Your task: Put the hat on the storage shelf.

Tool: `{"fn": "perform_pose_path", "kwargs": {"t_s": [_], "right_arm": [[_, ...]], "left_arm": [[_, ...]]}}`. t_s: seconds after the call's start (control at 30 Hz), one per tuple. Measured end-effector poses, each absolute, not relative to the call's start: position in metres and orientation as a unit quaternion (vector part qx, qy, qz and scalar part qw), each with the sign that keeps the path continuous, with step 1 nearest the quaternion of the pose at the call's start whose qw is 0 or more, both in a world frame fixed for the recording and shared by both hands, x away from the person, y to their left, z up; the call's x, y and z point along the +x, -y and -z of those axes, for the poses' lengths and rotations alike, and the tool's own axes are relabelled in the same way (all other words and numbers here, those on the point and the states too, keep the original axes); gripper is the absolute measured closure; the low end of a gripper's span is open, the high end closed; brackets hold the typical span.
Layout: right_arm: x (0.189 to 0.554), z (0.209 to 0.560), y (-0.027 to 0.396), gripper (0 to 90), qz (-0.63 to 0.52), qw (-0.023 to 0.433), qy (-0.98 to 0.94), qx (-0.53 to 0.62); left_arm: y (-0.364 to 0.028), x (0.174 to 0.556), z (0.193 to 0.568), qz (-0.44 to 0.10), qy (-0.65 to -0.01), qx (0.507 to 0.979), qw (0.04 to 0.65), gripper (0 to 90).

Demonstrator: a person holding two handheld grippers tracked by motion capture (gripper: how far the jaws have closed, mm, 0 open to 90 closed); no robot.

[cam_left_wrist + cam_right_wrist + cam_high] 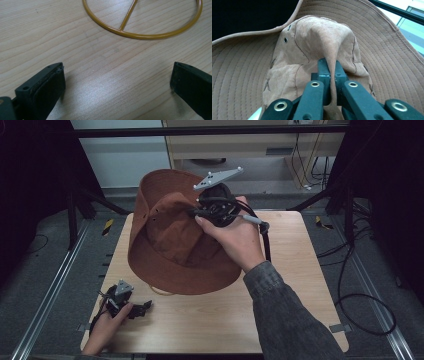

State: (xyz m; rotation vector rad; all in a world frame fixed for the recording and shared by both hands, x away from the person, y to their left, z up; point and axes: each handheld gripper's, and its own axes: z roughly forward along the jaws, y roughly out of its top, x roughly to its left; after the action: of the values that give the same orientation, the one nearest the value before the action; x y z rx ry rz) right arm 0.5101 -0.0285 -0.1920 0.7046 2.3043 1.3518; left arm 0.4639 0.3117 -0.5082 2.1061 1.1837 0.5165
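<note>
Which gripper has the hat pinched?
The right gripper, jaws shut on a fold of the brown hat crown. The left gripper rests open on the table.

My right gripper (212, 210) holds the brown hat (175, 245) above the table (225, 320); my left gripper (122, 302) rests near its front-left corner

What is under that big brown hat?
A yellow wire ring with a straight bar lies on the wooden table; a bit of it peeks out below the brown hat, which the right gripper holds pinched by the crown. The hat hides the rest.
</note>
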Motion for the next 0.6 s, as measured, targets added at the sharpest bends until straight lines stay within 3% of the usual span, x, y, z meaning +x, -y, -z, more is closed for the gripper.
{"fn": "perform_pose_path", "kwargs": {"t_s": [0.6], "right_arm": [[0.523, 0.189, 0.0, 89.1, -0.477, 0.186, -0.823, 0.246]], "left_arm": [[-0.312, 0.464, 0.508, -0.197, -0.452, 0.805, 0.33, 0.0]]}}
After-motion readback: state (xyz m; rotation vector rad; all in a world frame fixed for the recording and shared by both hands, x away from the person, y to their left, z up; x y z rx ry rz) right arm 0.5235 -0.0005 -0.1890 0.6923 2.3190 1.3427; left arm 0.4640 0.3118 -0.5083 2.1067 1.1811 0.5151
